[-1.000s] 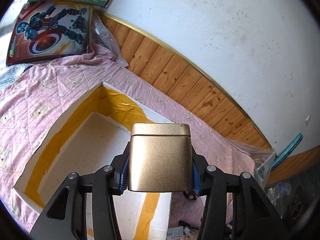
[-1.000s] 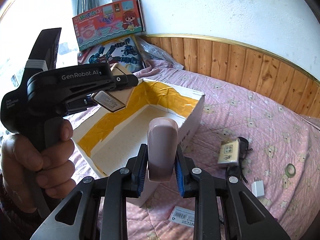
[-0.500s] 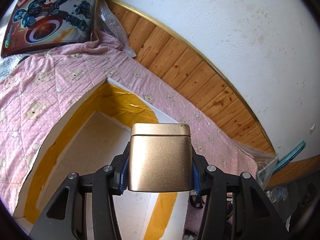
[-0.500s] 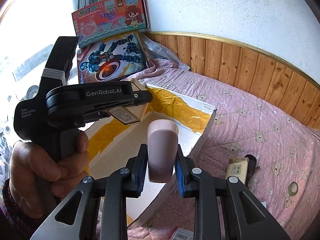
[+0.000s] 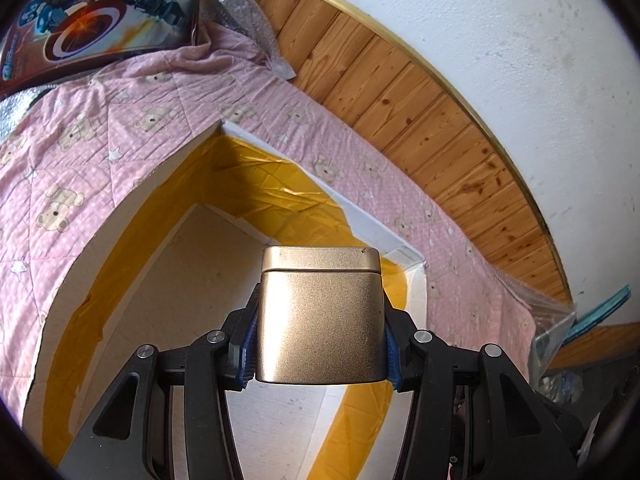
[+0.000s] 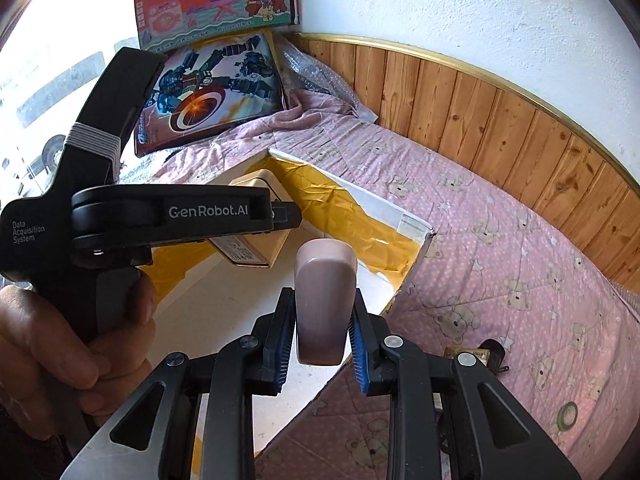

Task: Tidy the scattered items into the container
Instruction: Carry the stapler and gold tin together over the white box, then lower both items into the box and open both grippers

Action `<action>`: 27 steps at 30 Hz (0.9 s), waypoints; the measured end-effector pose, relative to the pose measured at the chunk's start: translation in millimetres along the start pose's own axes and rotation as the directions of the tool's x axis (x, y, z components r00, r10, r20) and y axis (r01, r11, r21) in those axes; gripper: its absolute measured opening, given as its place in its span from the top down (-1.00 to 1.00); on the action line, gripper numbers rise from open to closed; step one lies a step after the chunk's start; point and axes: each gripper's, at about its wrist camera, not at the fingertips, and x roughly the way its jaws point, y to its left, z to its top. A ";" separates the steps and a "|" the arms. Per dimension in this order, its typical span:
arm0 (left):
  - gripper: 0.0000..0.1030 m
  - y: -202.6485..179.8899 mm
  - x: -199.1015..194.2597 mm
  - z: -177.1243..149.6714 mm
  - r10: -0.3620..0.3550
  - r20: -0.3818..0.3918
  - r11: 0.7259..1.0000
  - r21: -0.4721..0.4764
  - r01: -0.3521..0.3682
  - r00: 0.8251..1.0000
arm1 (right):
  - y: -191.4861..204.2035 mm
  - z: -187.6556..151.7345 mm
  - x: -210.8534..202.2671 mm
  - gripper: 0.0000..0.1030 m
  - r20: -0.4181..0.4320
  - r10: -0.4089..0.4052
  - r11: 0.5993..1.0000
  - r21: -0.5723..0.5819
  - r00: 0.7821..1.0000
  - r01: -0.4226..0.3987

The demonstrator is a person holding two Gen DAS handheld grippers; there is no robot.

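A bed covered by a pink teddy-bear quilt (image 6: 500,240) carries an open white box lined with yellow tape (image 5: 280,184); toy cartons (image 6: 212,92) lean at 11 o'clock, a tape roll (image 6: 568,412) lies at 4 o'clock.

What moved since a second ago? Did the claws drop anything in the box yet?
Not yet. Both claws moved in over the box: the left claw carried the gold tin from the near edge to above the inside, and the right claw brought the pink bottle closer above the box. Both stay clamped, nothing let go. The things on the pink blanket stayed put.
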 end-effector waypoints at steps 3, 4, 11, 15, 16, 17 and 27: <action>0.01 5.7 15.3 2.3 -0.003 -0.052 0.999 -0.038 0.001 0.999 | -0.3 5.3 13.7 0.48 -0.023 -0.009 0.999 -0.040 1.000 0.008; 0.01 7.9 20.3 2.8 -0.010 -0.070 0.998 -0.056 0.006 0.997 | 0.3 7.8 18.0 0.48 -0.032 -0.008 0.998 -0.056 0.999 0.006; 0.01 25.6 36.9 12.2 -0.022 -0.109 0.986 -0.164 0.004 0.994 | -4.8 26.0 56.4 0.48 -0.125 0.000 0.995 -0.098 0.992 -0.012; 0.01 32.0 46.0 17.0 -0.009 -0.122 0.981 -0.194 -0.015 0.992 | -7.1 32.9 79.5 0.48 -0.174 -0.001 0.995 -0.098 0.985 -0.016; 0.01 32.5 48.2 17.9 -0.004 -0.125 0.980 -0.199 -0.021 0.992 | -6.4 34.9 85.7 0.48 -0.188 -0.005 0.994 -0.107 0.982 -0.015; 0.01 32.7 50.4 18.9 0.000 -0.128 0.979 -0.203 -0.026 0.992 | -5.9 36.7 93.0 0.48 -0.210 -0.008 0.993 -0.116 0.978 -0.017; 0.01 44.7 61.8 23.0 0.033 -0.148 0.967 -0.247 -0.069 0.988 | -4.5 44.4 147.9 0.47 -0.383 -0.083 0.982 -0.187 0.920 0.011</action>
